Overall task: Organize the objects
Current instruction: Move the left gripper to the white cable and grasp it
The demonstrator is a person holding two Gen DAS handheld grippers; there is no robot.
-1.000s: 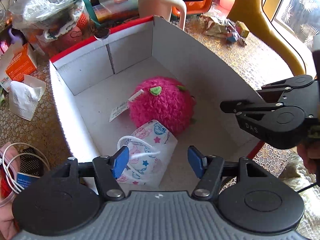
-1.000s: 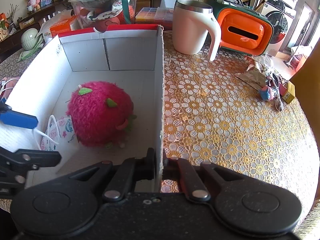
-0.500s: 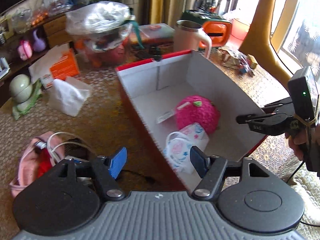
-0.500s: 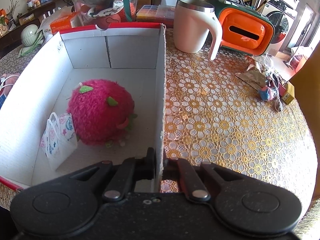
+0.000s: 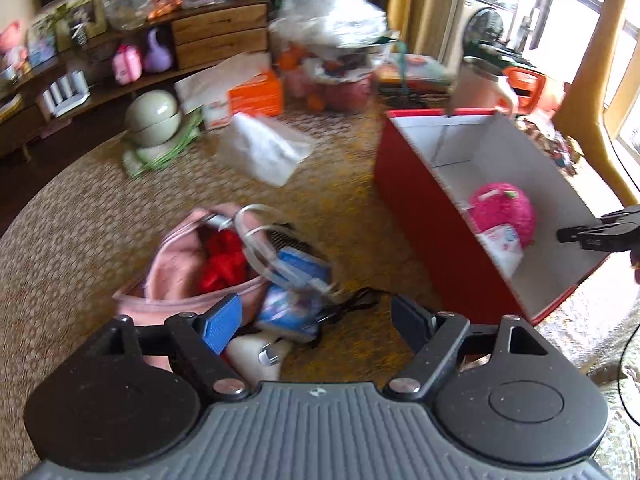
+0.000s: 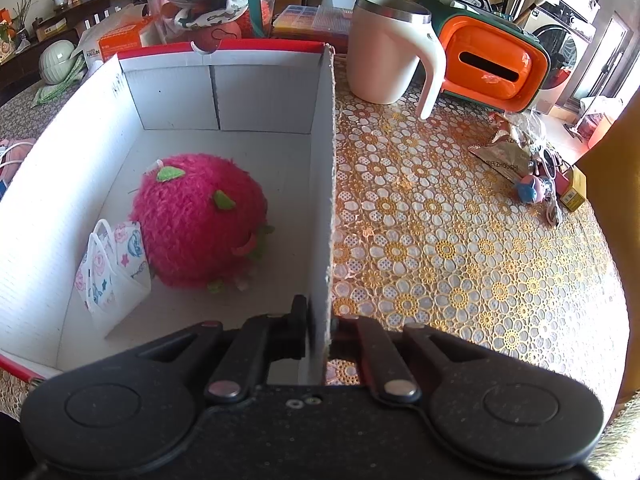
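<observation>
Left tool [image 5: 316, 322] (jaws just widened, empty) left the box [image 5: 416, 216]; right tool [image 6: 320, 326] clamps its wall.

Daylight pours in from the windows [image 5: 576, 36] at the upper right of the left wrist view, blown out to white, while motion blur smears the whole picture, worst over the bench [image 5: 100, 216] at left and centre. The right wrist view is sharp and evenly bright, with soft shadow inside the box [image 6: 256, 92]. Both frames bow strongly at the edges, with dark corners.
</observation>
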